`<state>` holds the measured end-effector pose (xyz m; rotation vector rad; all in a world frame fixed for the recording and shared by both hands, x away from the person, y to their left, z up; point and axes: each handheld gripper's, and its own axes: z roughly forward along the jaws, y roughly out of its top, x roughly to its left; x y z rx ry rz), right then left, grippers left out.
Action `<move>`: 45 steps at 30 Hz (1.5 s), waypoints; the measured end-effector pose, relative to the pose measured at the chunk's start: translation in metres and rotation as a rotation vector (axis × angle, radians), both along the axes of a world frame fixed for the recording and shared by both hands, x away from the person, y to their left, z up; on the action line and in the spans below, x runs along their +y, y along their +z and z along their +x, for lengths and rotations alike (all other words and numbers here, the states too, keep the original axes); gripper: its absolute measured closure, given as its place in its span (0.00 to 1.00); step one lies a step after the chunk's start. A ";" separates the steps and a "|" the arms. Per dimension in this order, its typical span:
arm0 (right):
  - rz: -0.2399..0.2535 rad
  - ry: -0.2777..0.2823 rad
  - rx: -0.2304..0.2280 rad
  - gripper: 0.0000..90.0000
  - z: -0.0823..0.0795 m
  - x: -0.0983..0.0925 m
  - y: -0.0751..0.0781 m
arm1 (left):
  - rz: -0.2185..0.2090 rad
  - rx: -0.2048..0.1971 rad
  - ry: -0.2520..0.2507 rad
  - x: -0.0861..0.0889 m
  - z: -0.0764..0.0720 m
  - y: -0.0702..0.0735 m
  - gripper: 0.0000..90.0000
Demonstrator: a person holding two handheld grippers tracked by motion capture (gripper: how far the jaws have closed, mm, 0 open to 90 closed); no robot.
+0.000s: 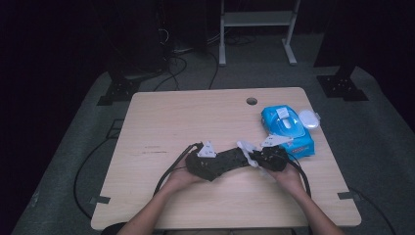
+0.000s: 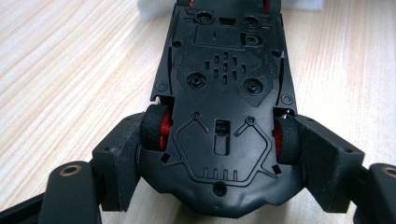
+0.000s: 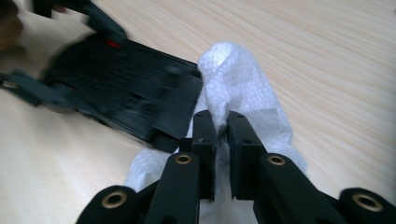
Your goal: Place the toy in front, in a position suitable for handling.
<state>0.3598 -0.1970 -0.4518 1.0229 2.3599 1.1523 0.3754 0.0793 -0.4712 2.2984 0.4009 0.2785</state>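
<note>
- pale wooden table in a dark room; blue wipes pack near its right edge.
- left gripper clamps the upturned toy car at its wheels, in the table's middle.
- right gripper pinches a white wipe beside the car's end.
- best to wipe gently, car held firm.

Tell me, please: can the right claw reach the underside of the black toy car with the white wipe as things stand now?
Probably yes. The left claw holds the toy car belly-up, its underside bare, and the right claw, shut on the wipe, is right beside it with nothing between.
</note>
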 end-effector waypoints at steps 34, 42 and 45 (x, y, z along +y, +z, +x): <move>0.004 -0.022 0.003 0.91 0.031 0.034 0.008 | 0.002 0.000 0.007 -0.001 0.001 -0.002 0.26; -0.019 0.017 -0.013 0.91 0.003 0.019 0.004 | 0.012 -0.005 -0.007 -0.002 -0.001 -0.002 0.26; -0.013 0.025 0.002 0.91 0.001 0.014 0.006 | 0.012 -0.002 -0.003 -0.003 -0.001 -0.002 0.26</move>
